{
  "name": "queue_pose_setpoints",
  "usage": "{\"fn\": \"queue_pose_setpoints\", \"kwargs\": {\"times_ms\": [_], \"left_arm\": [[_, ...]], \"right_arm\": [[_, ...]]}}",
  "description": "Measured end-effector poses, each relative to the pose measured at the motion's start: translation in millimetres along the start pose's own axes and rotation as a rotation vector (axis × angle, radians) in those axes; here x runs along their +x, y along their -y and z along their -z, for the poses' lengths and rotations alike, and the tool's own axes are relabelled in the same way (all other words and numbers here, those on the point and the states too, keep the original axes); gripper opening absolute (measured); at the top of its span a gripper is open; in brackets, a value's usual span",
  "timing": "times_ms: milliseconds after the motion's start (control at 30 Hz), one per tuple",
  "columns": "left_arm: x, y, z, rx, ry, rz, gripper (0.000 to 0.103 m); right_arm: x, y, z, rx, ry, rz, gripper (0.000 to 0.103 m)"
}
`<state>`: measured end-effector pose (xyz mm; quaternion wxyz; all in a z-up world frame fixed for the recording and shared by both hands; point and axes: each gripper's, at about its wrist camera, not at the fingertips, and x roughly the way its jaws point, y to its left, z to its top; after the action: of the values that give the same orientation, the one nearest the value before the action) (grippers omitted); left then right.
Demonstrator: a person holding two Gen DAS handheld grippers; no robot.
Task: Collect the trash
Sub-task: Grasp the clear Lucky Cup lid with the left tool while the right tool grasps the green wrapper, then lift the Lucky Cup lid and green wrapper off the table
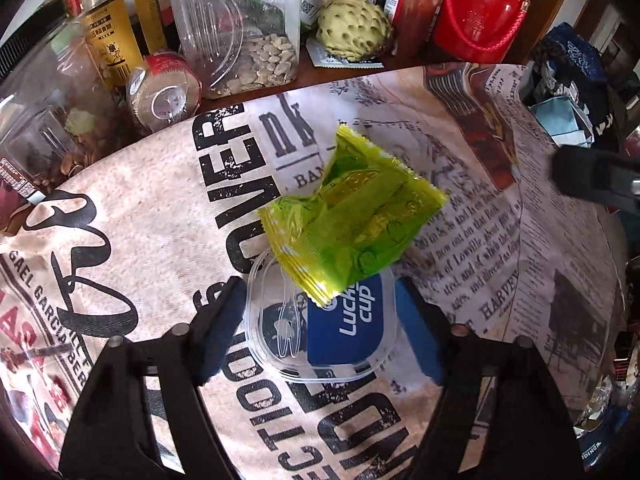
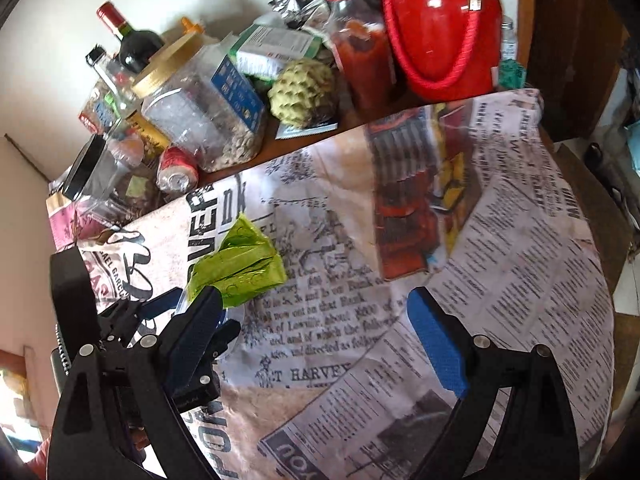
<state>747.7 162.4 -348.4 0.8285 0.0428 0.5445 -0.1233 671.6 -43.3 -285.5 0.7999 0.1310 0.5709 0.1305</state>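
The clear lid (image 1: 320,320) lies flat on the tablecloth (image 1: 160,208) between the left gripper's (image 1: 320,320) spread fingers, the green wrapper (image 1: 352,216) overlapping its far edge. The right gripper (image 2: 316,336), also spread and empty, hangs beside, farther off.

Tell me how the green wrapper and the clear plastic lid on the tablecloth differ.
The green wrapper is crinkled, glossy and translucent green with a serrated edge; the clear plastic lid is rigid, smooth and colourless, with a blue label. The wrapper lies puffed up and rumpled, while the lid lies flat. The wrapper overlaps the lid's far edge, partly covering it. The lid sits between the left gripper fingers; most of the wrapper lies beyond them. Both rest on the printed tablecloth.
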Motion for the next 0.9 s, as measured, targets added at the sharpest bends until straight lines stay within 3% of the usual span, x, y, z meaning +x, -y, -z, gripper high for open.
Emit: {"fn": "queue_pose_setpoints", "kwargs": {"times_ms": [267,500,700,900], "left_arm": [[-20,-36,27,-0.099,-0.034,-0.019,0.073],[-51,-83,52,-0.241,-0.017,-0.093,0.073],[-73,-104,53,-0.299,0.035,-0.115,0.073],[-90,-110,50,-0.329,0.074,-0.119,0.073]], "right_arm": [[44,-20,-10,0.001,-0.098,-0.08,0.092],[80,-62,-17,-0.117,-0.139,-0.062,0.092],[102,-94,-14,-0.215,-0.174,-0.039,0.095],[118,-129,1,-0.407,-0.188,0.169,0.088]]}}
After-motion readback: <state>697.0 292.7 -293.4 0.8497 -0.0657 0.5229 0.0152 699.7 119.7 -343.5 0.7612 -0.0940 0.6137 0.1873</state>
